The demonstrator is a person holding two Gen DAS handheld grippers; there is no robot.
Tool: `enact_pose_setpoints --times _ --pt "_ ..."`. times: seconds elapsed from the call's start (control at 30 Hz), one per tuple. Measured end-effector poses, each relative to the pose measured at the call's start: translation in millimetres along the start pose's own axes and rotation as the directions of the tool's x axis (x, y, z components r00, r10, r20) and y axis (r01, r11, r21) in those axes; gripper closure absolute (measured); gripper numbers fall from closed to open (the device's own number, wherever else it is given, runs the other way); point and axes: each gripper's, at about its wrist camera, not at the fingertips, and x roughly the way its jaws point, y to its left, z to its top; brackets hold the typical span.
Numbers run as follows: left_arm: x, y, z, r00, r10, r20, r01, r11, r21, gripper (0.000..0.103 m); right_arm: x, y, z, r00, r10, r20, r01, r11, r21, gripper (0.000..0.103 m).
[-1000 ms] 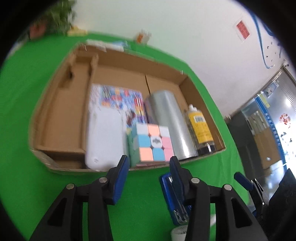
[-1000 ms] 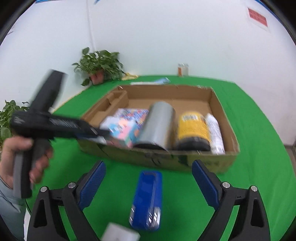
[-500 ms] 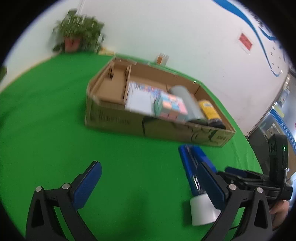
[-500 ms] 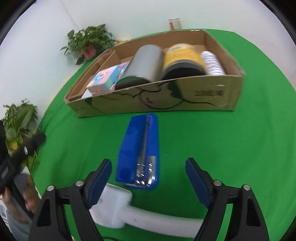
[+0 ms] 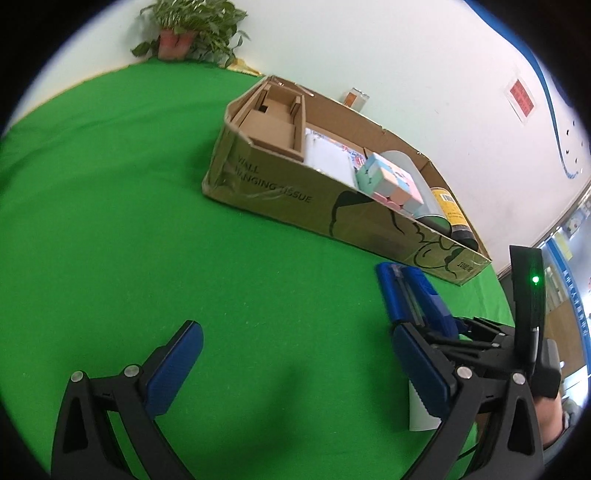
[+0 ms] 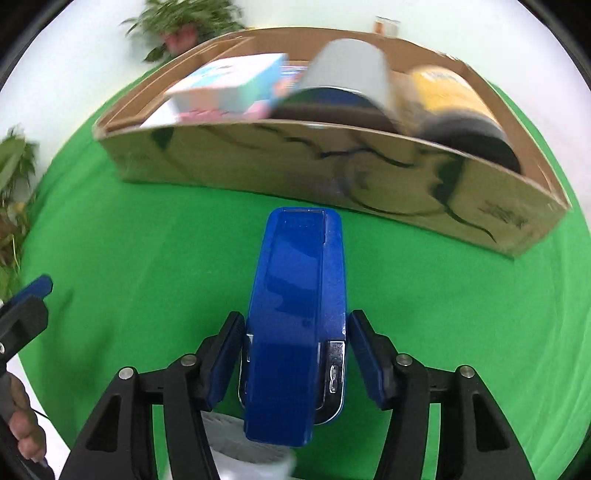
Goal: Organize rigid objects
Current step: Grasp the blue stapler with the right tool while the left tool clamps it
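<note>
- Green cloth-covered table (image 5: 155, 229).
- Cardboard box (image 5: 280, 199) on it twd the far side, near wall.
- Blue stapler (image 6: 299, 295) flat on cloth just in front of box.
- White obj (image 6: 251, 458) by stapler's near end, partly hidden.
- Potted plant (image 5: 192, 26) at far edge.

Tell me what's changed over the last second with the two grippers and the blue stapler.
The right gripper dropped down over the blue stapler and its jaws are closing, pads flanking it but not yet pressing. The left gripper let go of the pastel cube, pulled back from the cardboard box and now stands wide open over bare green cloth. Box contents and stapler stayed put.
</note>
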Motion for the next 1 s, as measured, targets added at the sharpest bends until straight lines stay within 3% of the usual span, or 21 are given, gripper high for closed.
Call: enact_pose_setpoints --times 0.2,0.27,0.47,0.6,0.73,0.9,1.0 --pt "6.5 28.6 5.1 0.994 -0.074 -0.086 0.066 0.994 -0.089 0.001 10.8 58.3 5.3 0.997 0.078 -0.026 -0.080 0.994 -0.078 0.047" --pt "6.5 42.4 5.3 0.984 -0.143 -0.108 0.125 0.980 -0.156 0.001 11.3 80.4 3.1 0.993 0.116 -0.038 -0.119 0.986 -0.113 0.047" --pt "18.0 47.8 -1.0 0.930 -0.315 -0.190 0.270 0.936 -0.227 0.001 9.8 94.5 1.0 0.971 0.237 -0.014 -0.237 0.963 -0.126 0.049" --pt "24.8 40.0 -2.4 0.901 -0.383 -0.203 0.328 0.908 -0.259 0.001 0.1 86.8 -2.7 0.965 0.262 0.008 -0.259 0.959 -0.118 0.048" --pt "33.2 29.7 -4.3 0.874 -0.428 -0.227 0.362 0.889 -0.281 0.001 -24.4 75.9 -21.4 0.968 0.240 0.077 -0.225 0.959 -0.172 0.048" --pt "37.0 21.4 -1.8 0.880 -0.419 -0.225 0.357 0.895 -0.268 0.001 -77.3 65.7 -59.0 0.937 0.240 0.254 -0.157 0.938 -0.308 0.048" --pt "40.3 17.5 3.7 0.891 -0.394 -0.227 0.339 0.908 -0.245 0.002 -90.7 65.8 -75.2 0.909 0.304 0.285 -0.201 0.919 -0.338 0.050"
